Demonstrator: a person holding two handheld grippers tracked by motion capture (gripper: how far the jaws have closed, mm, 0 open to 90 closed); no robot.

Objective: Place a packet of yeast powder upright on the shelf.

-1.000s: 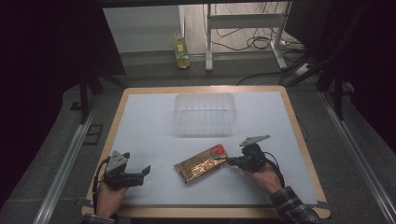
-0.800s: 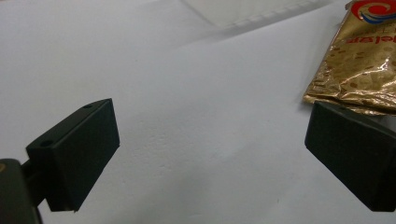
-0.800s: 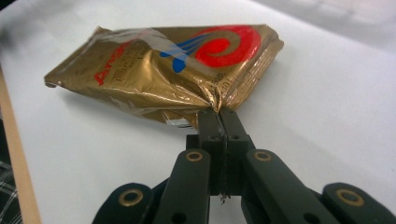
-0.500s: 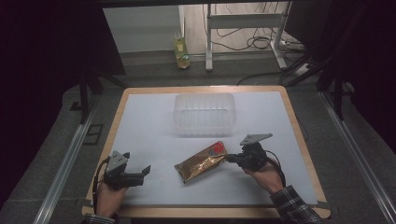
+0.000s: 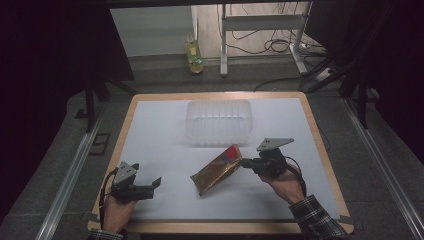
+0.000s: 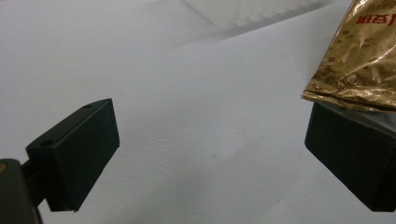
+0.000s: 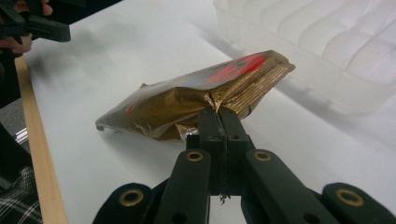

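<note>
Left claw (image 5: pixel 150 186) is idling near the worktop (image 5: pixel 165 130) edge, jaws wide and empty. Gold foil packet (image 5: pixel 216 170) is hanging tilted mid-worktop, far corner touching the sheet, before the clear container (image 5: pixel 218 121). Right claw (image 5: pixel 248 163) is pinching its crimped edge only; the slick foil could be slipping out.

Lab workspace, dark curtains, metal stand (image 5: pixel 260 30) (cables (image 5: pixel 272 45) trailing), framed table (image 5: pixel 310 120)

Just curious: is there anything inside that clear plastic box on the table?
The box looks empty: through its ribbed clear walls the white table shows. The walls blur things, so something small or clear inside could go unseen.
</note>
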